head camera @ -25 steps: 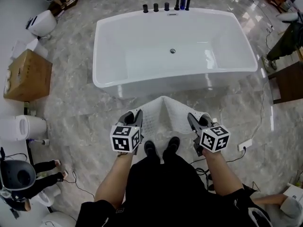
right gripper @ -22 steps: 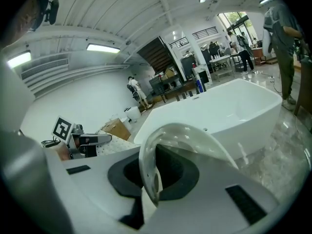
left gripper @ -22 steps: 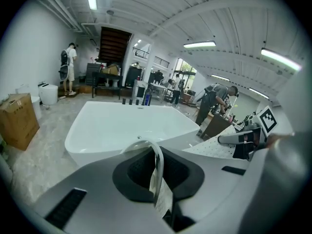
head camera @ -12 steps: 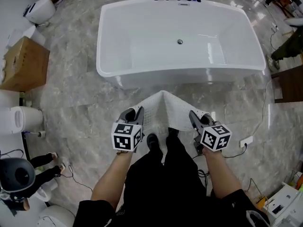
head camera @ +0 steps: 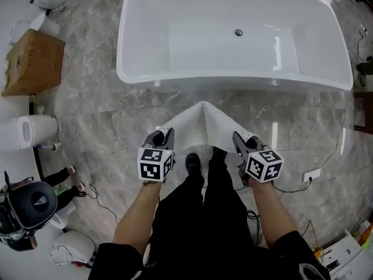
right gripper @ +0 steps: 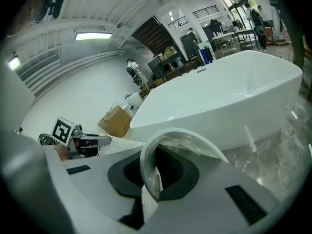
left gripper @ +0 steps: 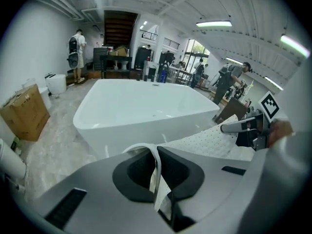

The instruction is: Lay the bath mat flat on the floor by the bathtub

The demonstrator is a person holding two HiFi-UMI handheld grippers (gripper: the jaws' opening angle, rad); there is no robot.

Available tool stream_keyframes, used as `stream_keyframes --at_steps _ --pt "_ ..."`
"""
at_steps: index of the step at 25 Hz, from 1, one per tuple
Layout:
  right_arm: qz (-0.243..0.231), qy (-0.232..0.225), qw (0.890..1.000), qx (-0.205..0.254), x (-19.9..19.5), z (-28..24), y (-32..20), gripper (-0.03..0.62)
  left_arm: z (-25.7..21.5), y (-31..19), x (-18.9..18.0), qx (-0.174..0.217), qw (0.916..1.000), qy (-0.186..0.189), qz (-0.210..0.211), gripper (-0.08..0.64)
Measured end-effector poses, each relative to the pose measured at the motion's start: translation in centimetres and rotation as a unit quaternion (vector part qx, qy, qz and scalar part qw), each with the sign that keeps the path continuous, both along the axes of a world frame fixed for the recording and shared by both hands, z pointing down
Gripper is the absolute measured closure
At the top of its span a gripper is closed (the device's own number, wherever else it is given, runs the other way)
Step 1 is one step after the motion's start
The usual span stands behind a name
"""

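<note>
Holding: the bath mat [head camera: 201,127] hangs between two tools. The left tool [head camera: 160,140] is clamped on its 9 o'clock corner and the right tool [head camera: 242,140] on its 3 o'clock corner.

Grip: each gripper view shows the jaws closed tight, with a thin white edge of the mat pinched between the pads and curling out above them.

Mat's place: in the air in front of the person's shoes [head camera: 192,163]. It rises to a ridge in the middle and points toward 12 o'clock, not yet flat on the floor [head camera: 93,121].

Handling: the mat is white and dotted with small holes. It looks light, thin and floppy, and it sags and folds wherever it is not held. The glossy edge suggests a rubbery sheet that could slip from a shallow pinch.

Where to hold: the two near corners, as now, seem the best hold. Drawing them apart should flatten the ridge.

Floor: grey marbled stone, polished and probably slick under the mat.

Room: a white bathtub [head camera: 233,81] stands at 12 o'clock, just beyond the mat's far edge. A cardboard box [head camera: 32,60] sits at 10 o'clock, and a power strip [head camera: 312,175] with its cable lies at 3 o'clock.
</note>
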State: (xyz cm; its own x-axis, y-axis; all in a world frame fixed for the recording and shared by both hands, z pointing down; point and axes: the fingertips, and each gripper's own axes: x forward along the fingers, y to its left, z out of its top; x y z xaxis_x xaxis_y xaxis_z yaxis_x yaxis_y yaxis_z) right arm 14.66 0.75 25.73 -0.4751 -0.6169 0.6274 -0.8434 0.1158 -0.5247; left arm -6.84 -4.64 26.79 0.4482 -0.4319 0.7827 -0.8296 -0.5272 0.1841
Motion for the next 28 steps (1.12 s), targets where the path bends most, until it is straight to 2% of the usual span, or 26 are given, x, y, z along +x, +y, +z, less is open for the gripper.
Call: stream_keyframes --at_steps 5,11,16,21,28 --pt "-0.027 -0.009 0.999 -0.029 1.6 4.8 -1.6 0.569 3.6 -1.2 1.2 -0.022 0.9993 -0.019 -0.025 0.538" --pt "-0.058 0.004 0.998 -0.037 1.3 9.1 -4.0 0.569 7.5 -3.3 2.2 -0.015 0.9985 -0.022 -0.048 0.54" --pt "-0.034 0.009 0.999 -0.037 0.0 11.6 -4.9 0.569 10.5 -2.0 0.5 -0.027 0.997 -0.009 -0.072 0.538" --pt "0.007 0.005 0.999 -0.04 -1.3 13.3 -5.0 0.569 12.0 -1.4 -1.9 -0.014 0.9973 -0.01 -0.071 0.538" --pt "-0.006 0.014 0.999 -0.029 -5.8 13.4 -3.5 0.569 12.7 1.2 -6.6 -0.003 0.9969 -0.005 -0.079 0.538"
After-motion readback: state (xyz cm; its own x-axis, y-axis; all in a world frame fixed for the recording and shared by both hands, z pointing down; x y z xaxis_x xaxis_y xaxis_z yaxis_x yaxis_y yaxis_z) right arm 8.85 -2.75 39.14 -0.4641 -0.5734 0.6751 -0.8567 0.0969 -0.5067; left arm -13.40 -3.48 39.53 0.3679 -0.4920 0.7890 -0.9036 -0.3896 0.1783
